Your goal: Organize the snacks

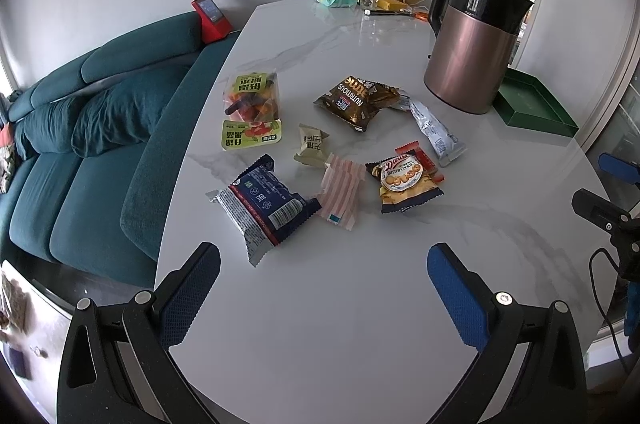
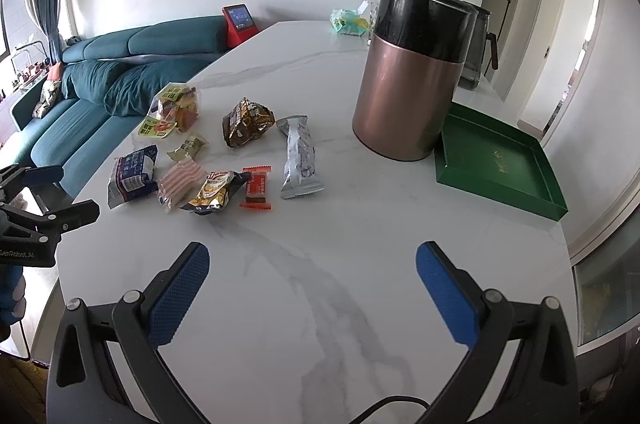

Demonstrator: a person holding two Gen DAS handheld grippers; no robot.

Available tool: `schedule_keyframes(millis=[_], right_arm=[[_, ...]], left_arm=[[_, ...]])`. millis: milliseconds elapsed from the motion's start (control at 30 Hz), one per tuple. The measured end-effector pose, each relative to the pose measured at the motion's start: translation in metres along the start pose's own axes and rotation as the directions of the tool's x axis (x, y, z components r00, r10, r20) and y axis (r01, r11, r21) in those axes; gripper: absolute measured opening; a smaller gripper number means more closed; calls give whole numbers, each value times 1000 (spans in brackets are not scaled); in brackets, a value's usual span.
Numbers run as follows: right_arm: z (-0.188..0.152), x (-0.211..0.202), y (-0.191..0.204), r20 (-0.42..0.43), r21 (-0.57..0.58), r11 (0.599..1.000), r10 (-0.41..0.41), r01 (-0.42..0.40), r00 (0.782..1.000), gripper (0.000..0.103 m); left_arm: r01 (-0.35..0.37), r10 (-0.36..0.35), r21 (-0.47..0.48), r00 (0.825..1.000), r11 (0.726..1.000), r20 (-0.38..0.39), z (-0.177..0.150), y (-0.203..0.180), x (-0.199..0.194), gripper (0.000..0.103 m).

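- Eight snack packs are scattered mid-desk (image 1: 360, 324), left of the kettle (image 1: 472, 52) and green tray (image 2: 500, 160).
- "Danisa Butter Cookies" (image 1: 404, 180) and "Nutritious" (image 1: 356, 100) are legible.
- Left tool (image 1: 324, 288) and right tool (image 2: 312, 284) are held wide open, empty.

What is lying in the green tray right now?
Nothing visible: the green tray shows only its bare floor with a gold mark. Its corner nearest the copper kettle is covered by the kettle, so that spot is unseen.
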State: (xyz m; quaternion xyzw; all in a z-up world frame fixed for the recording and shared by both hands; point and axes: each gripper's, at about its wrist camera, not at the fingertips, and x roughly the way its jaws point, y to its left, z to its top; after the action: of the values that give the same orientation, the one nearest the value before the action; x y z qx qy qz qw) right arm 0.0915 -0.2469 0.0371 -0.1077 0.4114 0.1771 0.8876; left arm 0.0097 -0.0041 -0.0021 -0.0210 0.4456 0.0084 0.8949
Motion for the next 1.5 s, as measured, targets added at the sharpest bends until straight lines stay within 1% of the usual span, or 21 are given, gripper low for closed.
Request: schedule_keyframes(millis=[633,1167,1500], right_arm=[[0,-3,1,3,-5,1000,-16,16,1000,103],[-1,1,3,-5,-12,1000,-14,14,1000,103],[-3,3,5,-8,-11,1000,-13,13,1000,103]], left_arm=[[4,-4,-3,1000,1000,-8,1,-1,1,102],[5,-6,-16,1000,1000,-29,-1,6,7,102],[4,-5,-39,999,999,-43,-3,13,9,102]])
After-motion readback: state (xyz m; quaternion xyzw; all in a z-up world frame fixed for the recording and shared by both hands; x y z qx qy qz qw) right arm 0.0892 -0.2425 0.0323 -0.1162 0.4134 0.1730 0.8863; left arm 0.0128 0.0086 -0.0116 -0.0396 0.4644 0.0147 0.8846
